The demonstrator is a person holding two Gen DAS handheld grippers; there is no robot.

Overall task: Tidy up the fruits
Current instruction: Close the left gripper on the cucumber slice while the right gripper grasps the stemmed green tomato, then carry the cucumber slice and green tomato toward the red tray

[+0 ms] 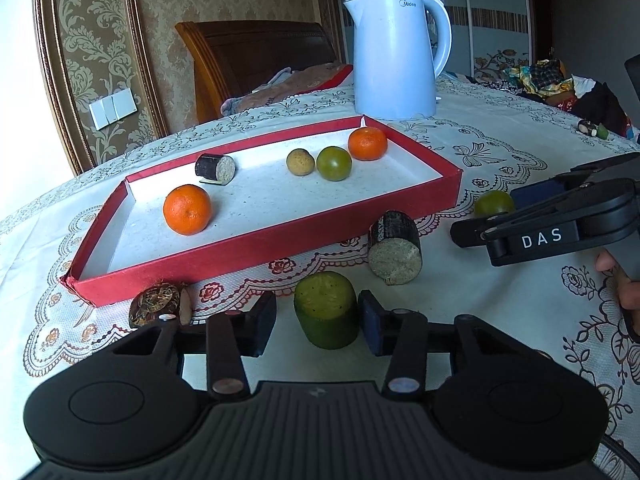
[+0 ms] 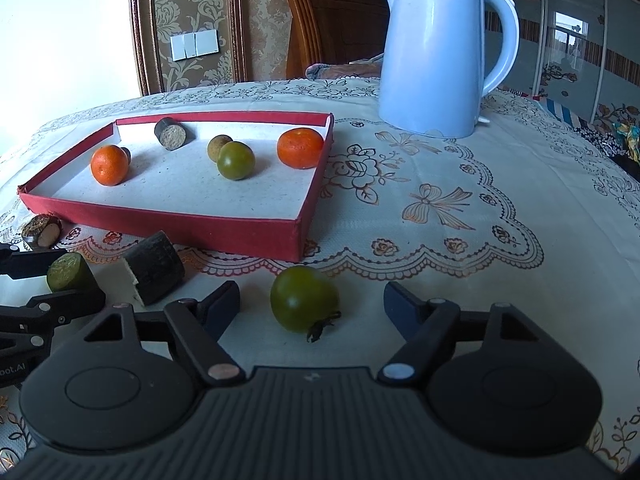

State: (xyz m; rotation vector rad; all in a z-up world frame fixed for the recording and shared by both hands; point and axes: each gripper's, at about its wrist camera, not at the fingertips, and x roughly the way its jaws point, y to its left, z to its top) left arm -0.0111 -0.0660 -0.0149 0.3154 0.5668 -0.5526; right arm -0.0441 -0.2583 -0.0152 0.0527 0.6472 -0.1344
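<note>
A red tray (image 1: 280, 240) (image 2: 180, 228) holds two oranges (image 1: 187, 209) (image 1: 367, 143), a green tomato (image 1: 334, 163), a small brown fruit (image 1: 300, 162) and a dark cane piece (image 1: 215, 168). My left gripper (image 1: 318, 322) is open, its fingers on either side of an upright green cane piece (image 1: 326, 308) (image 2: 68, 274) in front of the tray. My right gripper (image 2: 312, 304) is open around a green tomato (image 2: 304, 304) (image 1: 493, 203) on the cloth. A dark cane piece (image 1: 394, 252) (image 2: 154, 272) lies between them.
A blue kettle (image 1: 394, 52) (image 2: 436, 52) stands behind the tray. A brown chestnut-like piece (image 1: 158, 304) (image 2: 41, 231) lies at the tray's near left corner. Small pieces (image 1: 592, 128) sit at the far right edge. A lace cloth (image 2: 440, 208) covers the table.
</note>
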